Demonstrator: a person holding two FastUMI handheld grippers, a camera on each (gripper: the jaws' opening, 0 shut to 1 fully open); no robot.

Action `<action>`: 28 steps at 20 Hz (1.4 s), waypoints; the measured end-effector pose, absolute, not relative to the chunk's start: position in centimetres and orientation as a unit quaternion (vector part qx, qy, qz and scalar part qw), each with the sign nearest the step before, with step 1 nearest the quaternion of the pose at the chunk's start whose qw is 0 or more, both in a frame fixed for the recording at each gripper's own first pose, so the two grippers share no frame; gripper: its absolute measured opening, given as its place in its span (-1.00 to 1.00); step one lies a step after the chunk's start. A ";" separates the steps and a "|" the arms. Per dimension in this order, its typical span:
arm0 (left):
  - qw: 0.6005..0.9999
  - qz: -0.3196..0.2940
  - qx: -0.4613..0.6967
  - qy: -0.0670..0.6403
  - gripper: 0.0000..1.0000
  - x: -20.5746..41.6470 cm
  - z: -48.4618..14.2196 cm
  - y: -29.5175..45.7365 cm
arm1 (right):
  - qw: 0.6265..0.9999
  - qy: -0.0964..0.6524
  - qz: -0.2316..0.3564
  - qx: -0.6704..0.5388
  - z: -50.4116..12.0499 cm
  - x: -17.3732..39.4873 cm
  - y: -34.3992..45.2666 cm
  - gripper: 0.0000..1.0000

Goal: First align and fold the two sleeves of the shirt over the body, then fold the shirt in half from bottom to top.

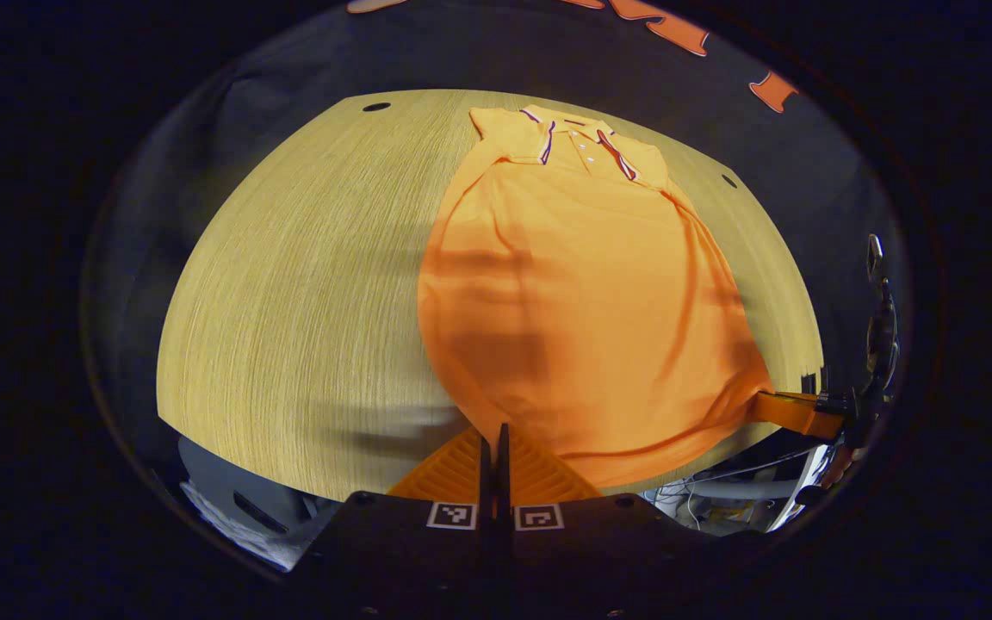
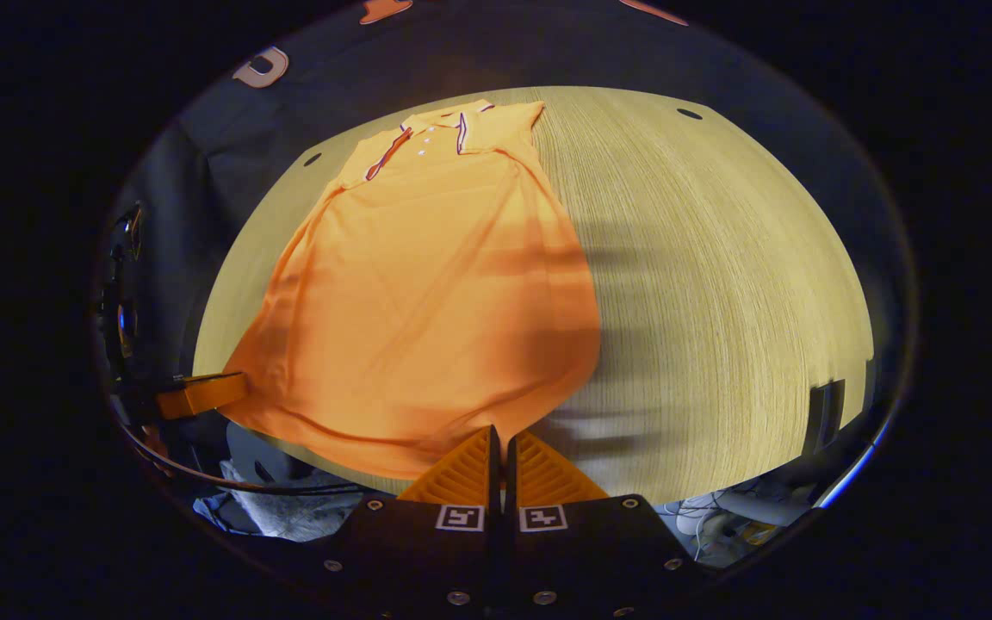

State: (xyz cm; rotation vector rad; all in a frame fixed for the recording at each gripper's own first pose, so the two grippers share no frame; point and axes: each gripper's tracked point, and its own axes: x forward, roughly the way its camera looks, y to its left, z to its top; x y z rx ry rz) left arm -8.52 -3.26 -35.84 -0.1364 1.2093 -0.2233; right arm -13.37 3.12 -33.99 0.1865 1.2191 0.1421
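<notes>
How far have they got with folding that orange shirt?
The sleeves look done: the shirt lies as a narrow strip on the table, collar at the far end. In hand: each gripper, left and right, is closed at a bottom hem corner. Left: carrying the hem up to the collar.

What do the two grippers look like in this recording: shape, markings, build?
Each gripper, left and right, has two ribbed, wedge-shaped fingers tapering to a point. They sit on a dark body with visible screws and carry a pair of small square black-and-white markers. Thin cables hang below the table edge.
</notes>
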 end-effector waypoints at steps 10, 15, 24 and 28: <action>0.830 -0.108 -0.066 0.544 -0.96 -5.8 -32.7 -4.0 | 0.845 0.529 0.066 0.037 -31.1 -9.9 1.8 -0.99; 0.834 -0.114 -0.069 0.536 -0.96 -3.2 -31.2 -4.8 | 0.845 0.529 0.072 0.036 -29.8 -7.4 1.4 -0.99; 0.816 -0.142 -0.033 0.560 -0.96 3.9 -30.2 -6.5 | 0.852 0.511 0.098 0.059 -27.4 1.0 0.6 -0.99; 0.800 -0.133 -0.064 0.582 -0.98 7.8 -29.8 -7.5 | 0.849 0.512 0.112 0.062 -27.2 4.3 -0.1 -0.99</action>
